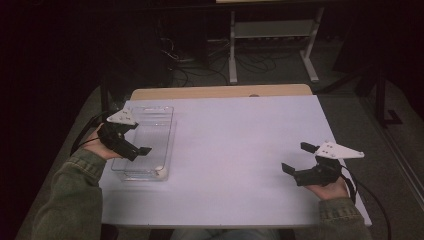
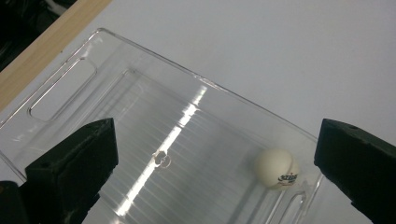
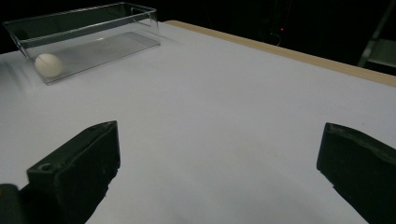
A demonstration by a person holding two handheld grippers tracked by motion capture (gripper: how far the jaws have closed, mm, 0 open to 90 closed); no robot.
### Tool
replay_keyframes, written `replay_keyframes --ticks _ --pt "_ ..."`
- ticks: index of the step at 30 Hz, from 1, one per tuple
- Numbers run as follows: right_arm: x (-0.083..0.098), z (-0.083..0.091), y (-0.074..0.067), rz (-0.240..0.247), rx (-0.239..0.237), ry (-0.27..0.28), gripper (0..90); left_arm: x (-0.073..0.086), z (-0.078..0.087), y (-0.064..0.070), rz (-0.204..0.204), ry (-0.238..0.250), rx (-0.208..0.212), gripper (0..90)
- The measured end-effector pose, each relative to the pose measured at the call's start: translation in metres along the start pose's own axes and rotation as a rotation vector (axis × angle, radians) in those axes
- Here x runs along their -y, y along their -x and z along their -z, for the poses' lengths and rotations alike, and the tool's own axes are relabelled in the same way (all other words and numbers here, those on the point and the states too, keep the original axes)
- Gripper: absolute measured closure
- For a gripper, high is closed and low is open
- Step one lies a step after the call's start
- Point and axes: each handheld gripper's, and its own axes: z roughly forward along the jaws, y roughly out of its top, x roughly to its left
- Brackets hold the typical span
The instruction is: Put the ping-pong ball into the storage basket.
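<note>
From the high view, a person is sitting at a white table (image 1: 240,150), holding a gripper in each hand. The left gripper (image 1: 134,142) is hovering over a clear plastic bin (image 1: 167,125) at the table's left side; a white ping-pong ball (image 1: 161,172) is lying in the bin's near end. The right gripper (image 1: 296,159) is hanging over bare table, well apart from the bin.

In the left gripper view, the jaws are standing wide apart, gripping nothing, above the bin (image 2: 140,60) with the ball (image 2: 277,169) resting by its end wall.

In the right gripper view, the jaws are also gaping wide and empty; the bin (image 3: 116,21) and ball (image 3: 48,65) are sitting far off.
</note>
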Motion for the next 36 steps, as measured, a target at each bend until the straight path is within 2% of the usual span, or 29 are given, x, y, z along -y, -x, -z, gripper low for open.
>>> replay_keyframes --ticks 4,7,9,13,17,20,26,28,31,36 --pt "0.000 0.000 0.000 0.002 -0.002 -0.002 0.0 0.007 0.003 -0.002 0.022 0.014 -0.010 0.0" --pt "0.000 0.000 0.000 0.001 -0.001 0.000 0.0 0.013 0.006 -0.003 0.047 0.045 -0.015 0.0" --pt "0.000 0.000 0.000 -0.001 0.000 0.001 0.0 0.017 0.008 -0.003 0.051 0.056 -0.021 0.0" --pt "0.000 0.000 0.000 0.000 0.001 -0.001 0.0 0.021 0.014 0.001 0.064 0.116 -0.007 0.0" --pt "0.001 0.000 -0.001 0.000 0.002 -0.002 0.0 0.025 0.019 0.004 0.059 0.133 -0.024 0.0" --pt "0.001 0.000 -0.001 -0.001 0.003 -0.002 0.0 0.029 0.022 0.006 0.074 0.162 -0.034 0.0" --pt "0.001 0.000 -0.001 -0.002 0.002 -0.002 0.0 0.040 0.023 0.009 0.096 0.191 -0.051 0.0" --pt "0.001 0.000 -0.001 -0.002 0.003 -0.003 0.0 0.043 0.022 0.011 0.109 0.217 -0.045 0.0" --pt "0.001 -0.001 0.000 -0.002 0.003 -0.004 0.0 0.045 0.022 0.016 0.109 0.243 -0.044 0.0" --pt "0.001 -0.001 -0.001 0.000 0.002 -0.005 0.0 0.048 0.022 0.021 0.104 0.253 -0.060 0.0"
